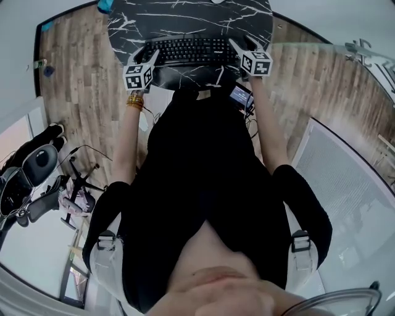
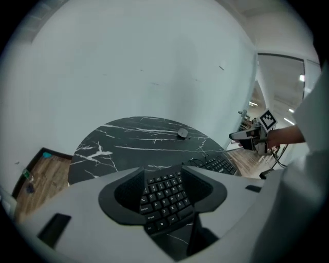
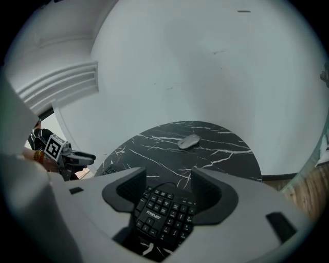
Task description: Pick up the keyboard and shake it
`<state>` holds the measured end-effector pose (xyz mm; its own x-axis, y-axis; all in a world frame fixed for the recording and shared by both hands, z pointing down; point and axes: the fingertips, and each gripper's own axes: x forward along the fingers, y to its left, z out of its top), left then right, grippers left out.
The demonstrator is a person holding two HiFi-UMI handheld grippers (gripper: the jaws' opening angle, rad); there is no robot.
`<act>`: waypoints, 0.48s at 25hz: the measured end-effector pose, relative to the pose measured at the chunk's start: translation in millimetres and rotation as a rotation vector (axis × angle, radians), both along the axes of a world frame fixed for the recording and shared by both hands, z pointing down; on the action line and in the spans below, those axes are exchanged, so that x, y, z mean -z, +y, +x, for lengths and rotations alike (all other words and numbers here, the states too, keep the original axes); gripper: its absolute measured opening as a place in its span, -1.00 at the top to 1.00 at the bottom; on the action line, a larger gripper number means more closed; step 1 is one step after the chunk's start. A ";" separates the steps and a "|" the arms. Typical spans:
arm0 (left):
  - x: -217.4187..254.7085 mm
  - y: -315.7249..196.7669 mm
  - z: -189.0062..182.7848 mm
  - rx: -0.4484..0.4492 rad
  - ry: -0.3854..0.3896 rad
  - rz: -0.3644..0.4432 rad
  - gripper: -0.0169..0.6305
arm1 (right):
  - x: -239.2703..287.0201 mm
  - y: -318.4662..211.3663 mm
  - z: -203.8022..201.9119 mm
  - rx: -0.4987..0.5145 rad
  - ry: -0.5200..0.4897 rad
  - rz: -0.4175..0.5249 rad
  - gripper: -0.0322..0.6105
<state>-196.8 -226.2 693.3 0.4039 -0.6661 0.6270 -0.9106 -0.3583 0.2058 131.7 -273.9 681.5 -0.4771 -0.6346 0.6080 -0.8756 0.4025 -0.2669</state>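
Observation:
A black keyboard [image 1: 188, 52] lies flat on the round black marble table [image 1: 185, 18], near its front edge. My left gripper [image 1: 150, 60] is at the keyboard's left end and my right gripper [image 1: 239, 47] at its right end, both angled down towards it. In the left gripper view, the left gripper [image 2: 163, 177] stands open, and the left-end keys [image 2: 164, 198] show in the gap with the pads clear of them. The right gripper [image 3: 169, 180] is likewise open over the right-end keys [image 3: 164, 215]. Neither presses on the keyboard.
A grey mouse [image 3: 188, 141] rests at the back of the table, near the white wall. The keyboard's cable [image 3: 169, 186] runs off its far edge. A black office chair [image 1: 34, 170] stands on the wood floor at the left. A glass panel [image 1: 358, 160] is on the right.

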 end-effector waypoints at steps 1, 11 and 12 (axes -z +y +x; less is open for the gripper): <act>-5.9 0.7 -3.7 0.023 0.022 -0.022 0.27 | -5.0 0.8 2.1 0.001 0.001 -0.012 0.12; -49.9 16.2 -24.6 0.079 0.045 -0.161 0.19 | -57.1 17.0 25.1 -0.029 -0.023 -0.139 0.08; -53.7 16.5 -25.7 0.081 0.047 -0.174 0.19 | -61.9 17.5 29.0 -0.043 -0.021 -0.148 0.08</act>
<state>-222.5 -209.8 747.0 0.3848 -0.5810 0.7172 -0.9230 -0.2398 0.3010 160.7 -256.4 743.4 -0.4648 -0.5594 0.6863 -0.8849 0.3194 -0.3389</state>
